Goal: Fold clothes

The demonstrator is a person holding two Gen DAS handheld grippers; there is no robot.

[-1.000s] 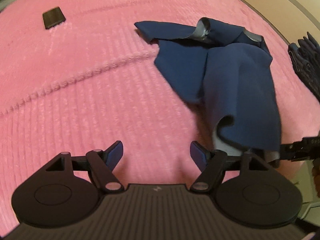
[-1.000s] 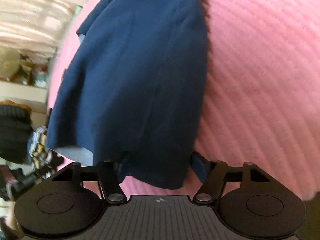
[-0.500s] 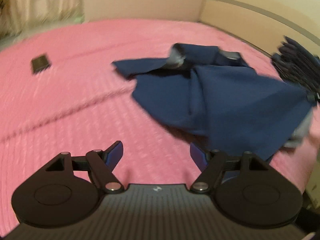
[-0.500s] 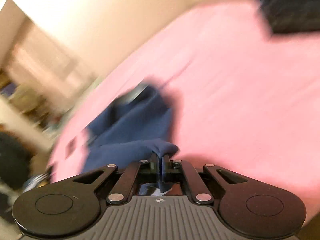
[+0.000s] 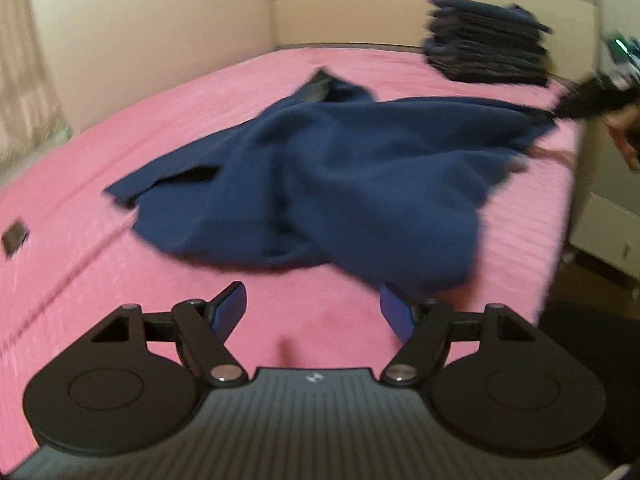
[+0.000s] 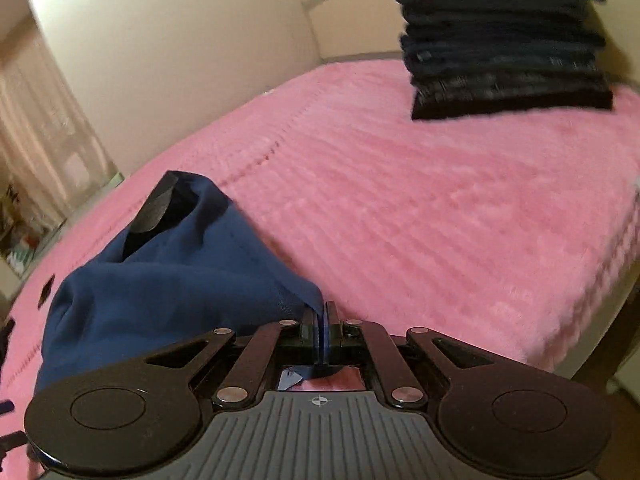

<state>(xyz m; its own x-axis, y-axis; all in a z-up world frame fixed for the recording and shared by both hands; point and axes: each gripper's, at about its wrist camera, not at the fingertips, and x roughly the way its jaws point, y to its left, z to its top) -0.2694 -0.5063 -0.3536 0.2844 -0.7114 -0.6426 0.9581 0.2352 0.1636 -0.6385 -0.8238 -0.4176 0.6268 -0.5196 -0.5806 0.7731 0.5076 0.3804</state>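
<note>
A crumpled navy blue garment lies spread on the pink bed. My left gripper is open and empty, low over the bed just in front of the garment's near edge. My right gripper is shut on a corner of the garment and pulls it taut; it shows in the left wrist view at the far right edge of the bed.
A tall stack of folded dark clothes stands at the head of the bed by the headboard. A small dark object lies on the bed at the left. A white cabinet stands past the bed's right edge.
My right gripper closed on the garment's corner and pulled it toward the bed's right edge, stretching the cloth. The left wrist view tilted up toward the headboard.
</note>
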